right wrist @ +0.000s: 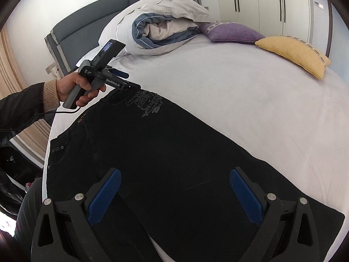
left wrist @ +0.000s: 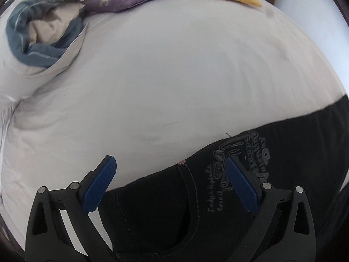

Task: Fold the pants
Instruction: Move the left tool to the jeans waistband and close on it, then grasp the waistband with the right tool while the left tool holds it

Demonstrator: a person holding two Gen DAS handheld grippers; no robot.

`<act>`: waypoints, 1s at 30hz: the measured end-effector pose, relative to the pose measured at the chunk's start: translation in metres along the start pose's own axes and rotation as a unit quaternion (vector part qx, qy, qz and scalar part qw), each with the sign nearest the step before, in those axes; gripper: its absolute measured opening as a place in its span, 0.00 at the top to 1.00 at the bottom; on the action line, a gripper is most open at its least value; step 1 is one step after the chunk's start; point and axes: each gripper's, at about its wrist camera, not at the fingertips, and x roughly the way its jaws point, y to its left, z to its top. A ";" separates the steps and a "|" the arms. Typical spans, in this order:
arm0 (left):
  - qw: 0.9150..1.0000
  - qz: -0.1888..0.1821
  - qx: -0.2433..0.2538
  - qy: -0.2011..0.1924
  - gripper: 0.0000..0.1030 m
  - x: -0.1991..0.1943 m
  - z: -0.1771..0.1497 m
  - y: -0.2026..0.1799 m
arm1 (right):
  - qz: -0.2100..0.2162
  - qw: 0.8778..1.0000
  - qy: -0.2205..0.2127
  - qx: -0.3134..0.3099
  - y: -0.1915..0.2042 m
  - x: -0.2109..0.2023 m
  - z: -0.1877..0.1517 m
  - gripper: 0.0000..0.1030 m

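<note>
1. Looking along our left tool (left wrist: pixel 171 181), we see its blue pads (left wrist: pixel 99 185) spread wide and released, with nothing between them; one pad hangs over the bed sheet (left wrist: pixel 174 76), the other over the printed emblem (left wrist: pixel 240 159).
2. We find the black pants (right wrist: pixel 163 152) lying flat on the bed sheet, near its edge, waistband toward our left side and legs running under our right tool (right wrist: pixel 175 193).
3. Our right tool is also released, its pads (right wrist: pixel 104 196) wide apart above the dark leg fabric, gripping nothing.
4. From the right wrist view, we see our left hand (right wrist: pixel 76 87) holding the left tool at the far waistband corner, just beside the emblem; whether its tips touch the cloth we cannot tell.
5. Farther up the bed we see a rolled duvet (right wrist: pixel 157 30) with a blue lining, a purple cushion (right wrist: pixel 231 32) and a yellow cushion (right wrist: pixel 294 52), all well apart from the pants.
6. Behind the bed stand a grey headboard (right wrist: pixel 91 28) and white wardrobe doors (right wrist: pixel 261 0).
</note>
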 end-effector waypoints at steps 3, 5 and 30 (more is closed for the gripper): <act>0.997 0.017 0.065 0.032 0.12 0.031 -0.001 -0.008 | 0.010 1.000 0.012 -0.002 -0.008 0.012 0.007 0.07; 0.995 0.009 0.090 0.043 0.13 0.043 -0.001 -0.012 | 0.011 1.000 0.014 -0.002 -0.013 0.016 0.012 0.08; 0.992 -0.011 0.123 -0.012 0.90 0.032 -0.030 -0.021 | 0.025 0.999 0.039 -0.017 -0.034 0.060 0.052 0.36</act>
